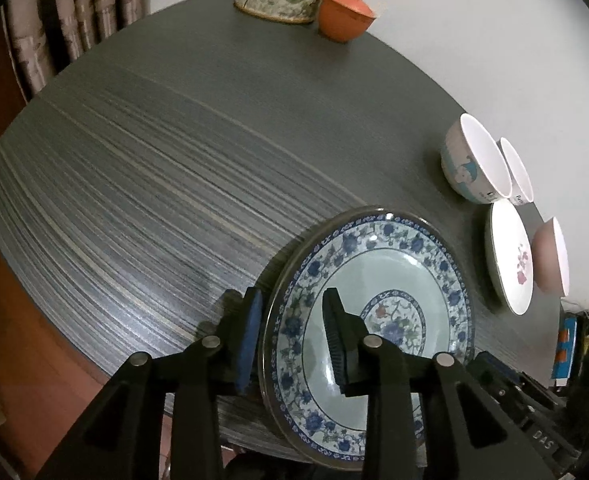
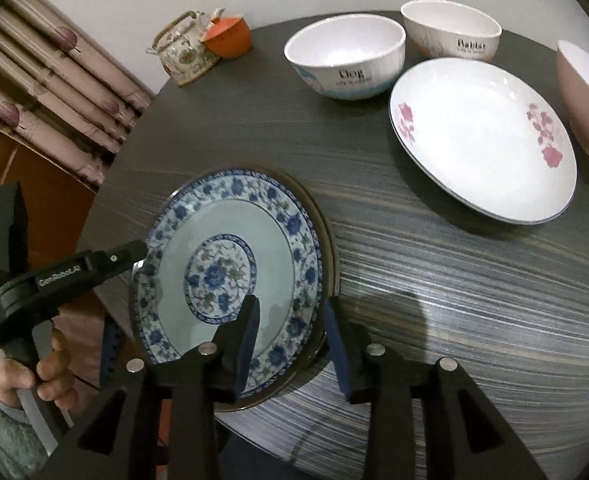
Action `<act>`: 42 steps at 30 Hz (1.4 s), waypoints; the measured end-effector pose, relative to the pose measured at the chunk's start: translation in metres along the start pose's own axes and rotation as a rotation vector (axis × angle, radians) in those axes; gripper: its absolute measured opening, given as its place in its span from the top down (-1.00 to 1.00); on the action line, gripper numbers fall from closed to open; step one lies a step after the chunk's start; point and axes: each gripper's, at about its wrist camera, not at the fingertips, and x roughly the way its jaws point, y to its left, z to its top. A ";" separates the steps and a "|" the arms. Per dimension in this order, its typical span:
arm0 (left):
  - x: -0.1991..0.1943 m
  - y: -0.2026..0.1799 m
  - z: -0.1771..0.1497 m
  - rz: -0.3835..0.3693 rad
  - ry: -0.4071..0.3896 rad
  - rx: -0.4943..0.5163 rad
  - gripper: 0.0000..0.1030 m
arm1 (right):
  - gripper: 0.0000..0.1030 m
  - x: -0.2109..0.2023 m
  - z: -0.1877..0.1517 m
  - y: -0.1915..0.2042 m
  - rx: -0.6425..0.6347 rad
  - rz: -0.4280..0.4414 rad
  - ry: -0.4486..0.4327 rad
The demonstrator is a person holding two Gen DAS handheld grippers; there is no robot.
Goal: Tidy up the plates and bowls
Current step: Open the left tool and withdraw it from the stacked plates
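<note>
Both tongs stand parted astride opposite rims of the blue-flowered plate [image 2: 230, 268], the left tongs [image 1: 290, 336] and right tongs [image 2: 290, 344] gripping nothing. The plate lies on the round grey desk [image 1: 174, 168], near its edge; beyond sit a pink-flowered plate [image 2: 482, 140] and white bowls [image 2: 346, 56].

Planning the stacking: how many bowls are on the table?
3: dog-print bowl at the far edge, lettered bowl right of it, pink bowl beyond the pink-flowered plate.
</note>
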 end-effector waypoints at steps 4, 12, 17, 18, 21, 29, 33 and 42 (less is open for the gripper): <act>-0.008 -0.005 -0.001 0.017 -0.050 0.028 0.35 | 0.33 -0.009 -0.001 0.002 -0.026 -0.033 -0.048; -0.022 -0.013 -0.002 0.076 -0.153 0.078 0.22 | 0.33 -0.021 -0.005 -0.017 -0.001 -0.077 -0.109; -0.024 -0.017 -0.004 0.106 -0.179 0.096 0.14 | 0.33 -0.031 -0.007 -0.034 0.018 -0.099 -0.153; -0.024 -0.017 -0.004 0.111 -0.184 0.100 0.13 | 0.33 -0.033 -0.008 -0.036 0.018 -0.106 -0.165; -0.025 -0.018 -0.006 0.131 -0.202 0.109 0.09 | 0.33 -0.039 -0.011 -0.043 0.004 -0.138 -0.196; -0.029 -0.021 -0.010 0.192 -0.263 0.132 -0.09 | 0.33 -0.057 -0.021 -0.060 -0.016 -0.172 -0.263; -0.036 -0.019 -0.009 0.235 -0.317 0.119 -0.10 | 0.33 -0.070 -0.028 -0.073 0.023 -0.167 -0.314; -0.042 -0.021 -0.009 0.297 -0.395 0.118 -0.30 | 0.32 -0.089 -0.033 -0.112 0.103 -0.142 -0.362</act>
